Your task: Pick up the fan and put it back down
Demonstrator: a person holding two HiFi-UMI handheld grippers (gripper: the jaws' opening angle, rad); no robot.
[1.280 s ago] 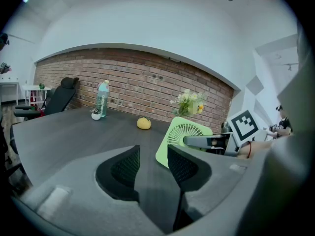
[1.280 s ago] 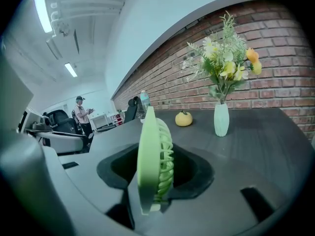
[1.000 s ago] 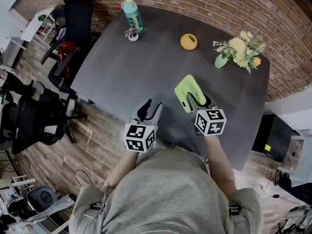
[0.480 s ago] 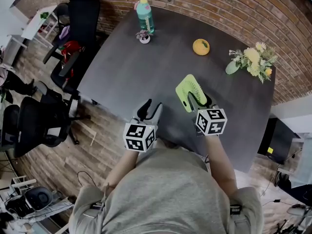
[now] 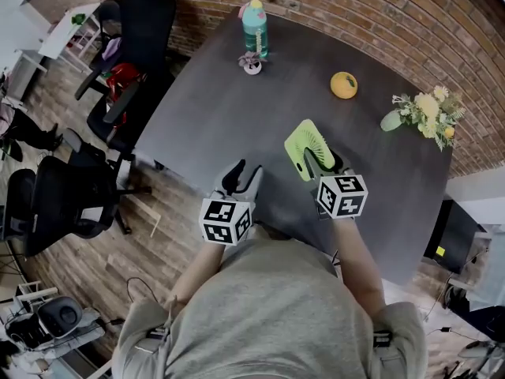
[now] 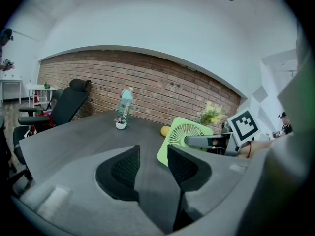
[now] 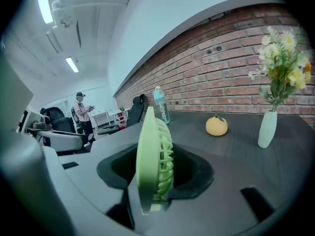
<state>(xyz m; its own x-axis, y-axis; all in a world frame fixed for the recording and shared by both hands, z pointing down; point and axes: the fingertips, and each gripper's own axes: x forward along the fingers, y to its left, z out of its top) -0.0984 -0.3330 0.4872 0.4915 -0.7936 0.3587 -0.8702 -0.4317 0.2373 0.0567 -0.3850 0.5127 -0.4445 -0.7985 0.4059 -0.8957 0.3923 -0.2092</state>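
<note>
Right tool [image 5: 314, 163] slightly nose-down, fan [image 5: 302, 143] between jaws (left tool [image 5: 243, 172] alongside, empty).

Dark table [image 5: 205, 117] with bottle [image 5: 254, 27], orange [image 5: 343, 84], flower vase [image 5: 392, 121]

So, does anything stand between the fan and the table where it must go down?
Nothing visible does. The right gripper holds the fan over bare table; the bottle and vase stand far off.

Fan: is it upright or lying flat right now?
Upright, on edge. The fan stands vertically between the jaws of the right gripper, which clamp its two faces.
</note>
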